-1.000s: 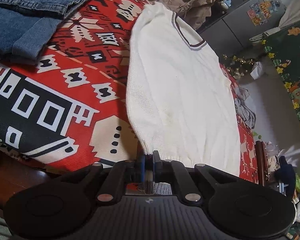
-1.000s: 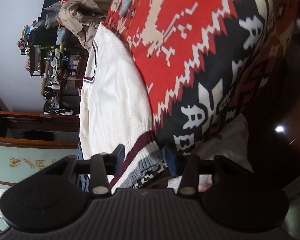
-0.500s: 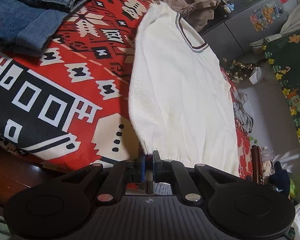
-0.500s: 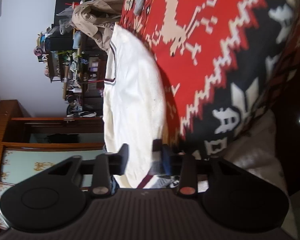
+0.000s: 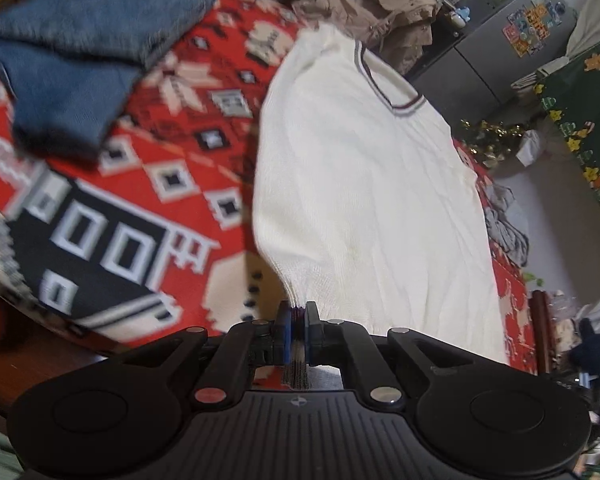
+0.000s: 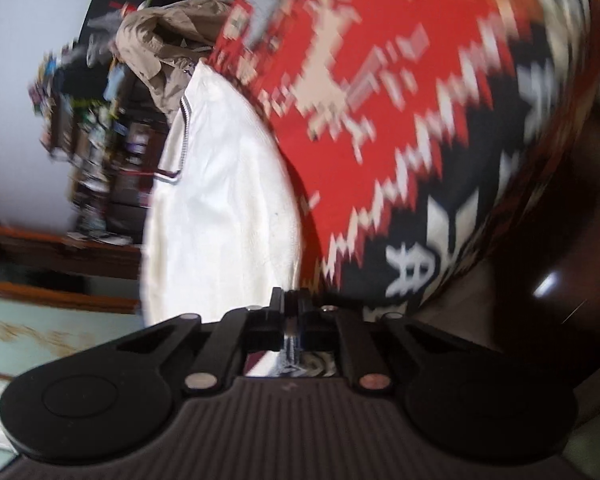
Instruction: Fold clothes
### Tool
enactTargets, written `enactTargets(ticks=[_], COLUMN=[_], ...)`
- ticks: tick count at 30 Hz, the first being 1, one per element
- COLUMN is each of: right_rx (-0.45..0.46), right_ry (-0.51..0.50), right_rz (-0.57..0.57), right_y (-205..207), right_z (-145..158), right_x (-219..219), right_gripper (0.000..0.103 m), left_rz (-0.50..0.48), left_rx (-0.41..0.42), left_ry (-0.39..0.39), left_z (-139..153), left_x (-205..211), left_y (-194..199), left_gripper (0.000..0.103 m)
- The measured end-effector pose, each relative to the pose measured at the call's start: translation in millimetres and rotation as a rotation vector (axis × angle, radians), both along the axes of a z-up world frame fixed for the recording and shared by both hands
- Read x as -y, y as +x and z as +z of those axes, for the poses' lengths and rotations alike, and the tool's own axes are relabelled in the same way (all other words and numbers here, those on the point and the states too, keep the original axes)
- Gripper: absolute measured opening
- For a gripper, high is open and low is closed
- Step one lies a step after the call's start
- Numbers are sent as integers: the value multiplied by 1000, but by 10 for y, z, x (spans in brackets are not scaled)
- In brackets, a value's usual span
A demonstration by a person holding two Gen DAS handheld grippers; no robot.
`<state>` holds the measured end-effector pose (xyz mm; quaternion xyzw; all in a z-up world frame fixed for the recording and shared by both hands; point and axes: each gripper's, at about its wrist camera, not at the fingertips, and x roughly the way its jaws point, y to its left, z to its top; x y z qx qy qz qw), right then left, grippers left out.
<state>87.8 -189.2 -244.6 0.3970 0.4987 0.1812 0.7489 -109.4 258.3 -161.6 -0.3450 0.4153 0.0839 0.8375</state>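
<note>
A: Left wrist view first. What does the left gripper (image 5: 296, 314) have?

B: Its jaws are pressed together on the ribbed hem of the white sweater (image 5: 364, 200). The knit bunches into a narrow pleat between the blue pads and hangs out behind them.

A: And where does the sweater lie?

B: Spread flat on the red patterned blanket (image 5: 204, 120), running away from the gripper, with its striped V-neck collar (image 5: 384, 88) at the far end.

A: What is around the sweater?

B: Folded blue jeans (image 5: 80, 60) lie on the blanket well apart from it, off its left edge. A tan jacket (image 5: 376, 4) is heaped just beyond the collar, and a grey garment (image 5: 504, 228) lies by the sweater's right edge.

A: The right wrist view?

B: Blurred, but the right gripper (image 6: 293, 300) is closed tight too, at the sweater's (image 6: 224, 216) near edge. Cloth shows between and behind the jaws; it looks like the hem, though the blur hides the details.

A: Same surroundings there?

B: The blanket (image 6: 380, 120) lies to the sweater's right, and the tan jacket (image 6: 168, 44) sits past the collar (image 6: 182, 136).
</note>
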Motion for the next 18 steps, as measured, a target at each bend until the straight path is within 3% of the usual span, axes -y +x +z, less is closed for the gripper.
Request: enactTargets(ticks=[3,5,12,14,17,18], right_rx=[75,94,145,117,39,60], right_ry=[-174,-231,-296,-321,-289,-292], right_rz=[7,23,60,75,46,53], right_y=[6,13,-173,-192,-241,-281], right_z=[292,376,658,598,449,496], right_x=[-42,-85,-114,-86,42,56], right_gripper=[6,6,6,5,6,6], left_rz=[4,2,-5,-6,3,1], left_rx=[-29,-74,-96,-135,-131,-137], left_ry=[65,67,103,87,61,60], left_z=[75,18,129,12,14,2], left_x=[-66,-96,-81,-102,-100,-97], left_y=[-44,-49,-179,-166,-244,-255], left_gripper=[6,6,6,6,6,6])
